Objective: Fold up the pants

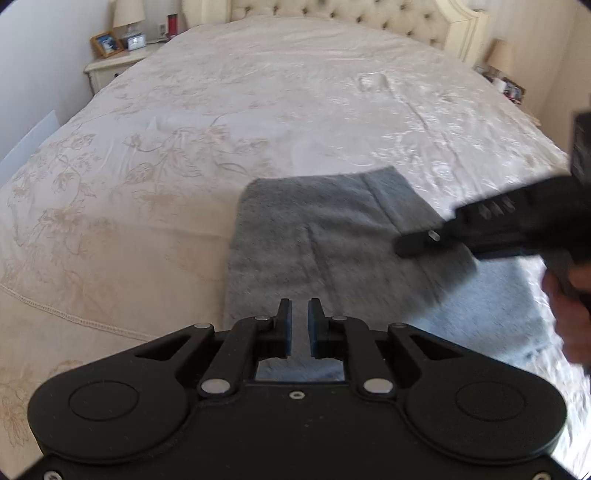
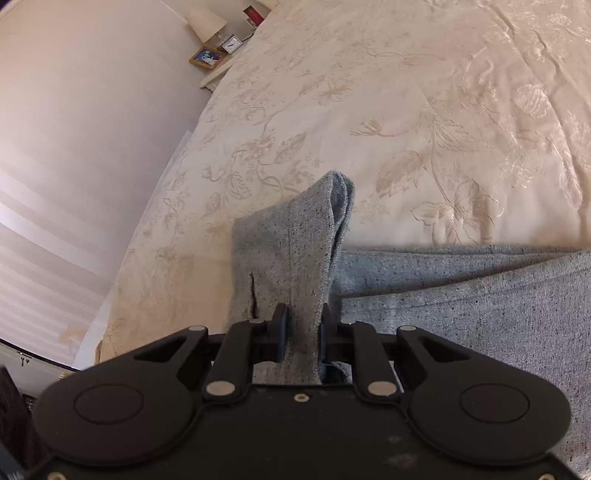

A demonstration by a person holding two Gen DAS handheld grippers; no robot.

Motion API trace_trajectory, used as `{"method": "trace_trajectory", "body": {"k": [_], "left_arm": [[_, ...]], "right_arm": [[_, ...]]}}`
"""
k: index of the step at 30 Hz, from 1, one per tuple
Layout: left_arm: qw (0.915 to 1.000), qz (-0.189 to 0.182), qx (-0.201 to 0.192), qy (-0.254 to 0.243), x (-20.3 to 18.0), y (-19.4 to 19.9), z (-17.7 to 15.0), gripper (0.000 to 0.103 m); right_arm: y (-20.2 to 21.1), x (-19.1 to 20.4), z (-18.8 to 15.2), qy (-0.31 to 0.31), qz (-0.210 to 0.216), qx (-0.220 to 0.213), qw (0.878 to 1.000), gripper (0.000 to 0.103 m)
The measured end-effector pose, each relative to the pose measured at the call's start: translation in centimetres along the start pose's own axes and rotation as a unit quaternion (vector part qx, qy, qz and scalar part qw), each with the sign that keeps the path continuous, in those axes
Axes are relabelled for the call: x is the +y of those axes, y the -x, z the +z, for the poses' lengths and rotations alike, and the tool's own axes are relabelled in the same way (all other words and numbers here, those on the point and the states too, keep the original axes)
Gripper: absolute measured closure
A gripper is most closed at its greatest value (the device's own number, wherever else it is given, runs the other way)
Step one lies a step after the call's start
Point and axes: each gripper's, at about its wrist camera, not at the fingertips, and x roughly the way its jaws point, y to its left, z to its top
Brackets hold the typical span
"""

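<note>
Left wrist view, nearest first: the left gripper [image 1: 299, 328] hangs over the near edge of the grey pants [image 1: 317, 236], fingers a narrow slit apart with nothing between them. Grey cloth shows through the gap and just past the fingertips, running off toward 12 o'clock. The fabric here is motion-blurred; whether the fingertips touch it cannot be told.

At 2 to 3 o'clock from the left gripper, the right gripper [image 1: 402, 249] reaches in from the right edge, low over the pants. A hand [image 1: 570, 314] holds its grip at the far right. From this side its jaw state is not readable.

A paler stretch of the pants lies flat at 3 o'clock, under that hand. The darker folded panel spreads from 11 to 1 o'clock, its far hem ending on the cream floral bedspread [image 1: 155, 192].

Right wrist view: the right gripper [image 2: 302, 328] is clamped on a raised fold of the pants [image 2: 295, 258], cloth pinched between both fingers and standing up toward 12 o'clock, its doubled corner at the top. The rest of the pants lies flat at 2 to 3 o'clock, running off the right edge.

Farther out: the bedspread fills the middle distance. At 11 o'clock in the left view, a nightstand [image 1: 110, 70] with a framed photo [image 1: 107, 44], a small clock [image 1: 136, 41] and a lamp [image 1: 127, 14]. At 12 to 1 o'clock, a tufted headboard [image 1: 332, 11].
</note>
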Motion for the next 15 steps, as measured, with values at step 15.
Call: {"method": "trace_trajectory", "body": {"k": [15], "left_arm": [[0.9890,0.056,0.091,-0.102,-10.4,-7.7,-4.1,0.083]], "right_arm": [[10.0,-1.0,0.7,0.023,-0.011,-0.062,0.998,0.086]]}}
